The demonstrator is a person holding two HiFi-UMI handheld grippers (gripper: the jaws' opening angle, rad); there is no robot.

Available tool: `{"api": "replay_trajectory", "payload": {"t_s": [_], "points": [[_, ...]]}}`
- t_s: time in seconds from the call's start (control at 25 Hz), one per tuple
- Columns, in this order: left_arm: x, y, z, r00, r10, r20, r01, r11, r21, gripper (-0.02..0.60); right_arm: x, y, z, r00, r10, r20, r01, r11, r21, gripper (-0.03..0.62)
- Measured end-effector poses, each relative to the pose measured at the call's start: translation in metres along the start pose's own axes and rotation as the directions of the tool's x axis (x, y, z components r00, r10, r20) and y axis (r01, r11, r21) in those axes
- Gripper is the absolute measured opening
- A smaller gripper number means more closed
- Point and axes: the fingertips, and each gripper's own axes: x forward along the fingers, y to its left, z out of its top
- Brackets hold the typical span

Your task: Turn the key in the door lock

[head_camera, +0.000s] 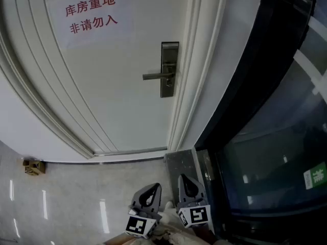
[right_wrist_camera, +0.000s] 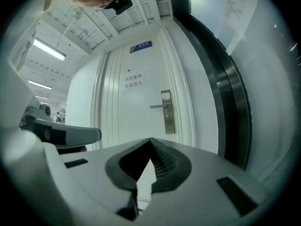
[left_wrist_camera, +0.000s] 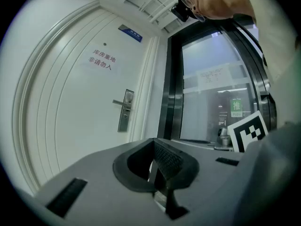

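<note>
A white door (head_camera: 117, 86) carries a metal lock plate (head_camera: 169, 69) with a lever handle (head_camera: 157, 76) pointing left. I make out no key on the plate or in either gripper. Both grippers sit low in the head view, well short of the door, side by side and pointing level at it. My left gripper (head_camera: 152, 187) has its jaws together at the tips with nothing between them (left_wrist_camera: 153, 142). My right gripper (head_camera: 185, 177) is likewise shut and empty (right_wrist_camera: 150, 140). The lock plate (left_wrist_camera: 125, 110) shows ahead in the left gripper view, and the lock plate (right_wrist_camera: 166, 112) also in the right one.
A paper sign (head_camera: 91, 13) with red characters hangs on the door. A dark-framed glass door (head_camera: 276, 152) with a green push sticker (head_camera: 318, 176) stands to the right. A small brown object (head_camera: 33, 166) lies on the tiled floor at the left wall.
</note>
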Motion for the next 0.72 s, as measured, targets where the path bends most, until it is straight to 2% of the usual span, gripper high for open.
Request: {"api": "replay_trajectory", "payload": {"t_s": [0.28,0.48,0.64,0.72], "points": [[0.022,-0.009,0.003,1.0,0.002,-0.002,-0.002,1.0,-0.004,0.005,0.005,-0.014,-0.001,0.999,0.03,-0.011,-0.03,1.0,0.002,0.006],[0.039,-0.015,-0.002,1.0,0.016,-0.01,-0.016,1.0,0.0,0.005,0.012,-0.027,0.002,0.995,0.099,0.008,-0.099,0.995,0.022,0.006],[0.051,-0.003,-0.009,0.998,0.057,-0.021,-0.057,0.998,-0.02,0.005,0.029,-0.027,0.0,0.991,0.137,0.01,-0.136,0.989,-0.05,0.014],[0.058,0.01,-0.008,0.997,0.072,-0.024,-0.073,0.997,-0.03,0.005,0.046,-0.025,0.004,0.988,0.151,0.012,-0.15,0.987,-0.053,0.016]]}}
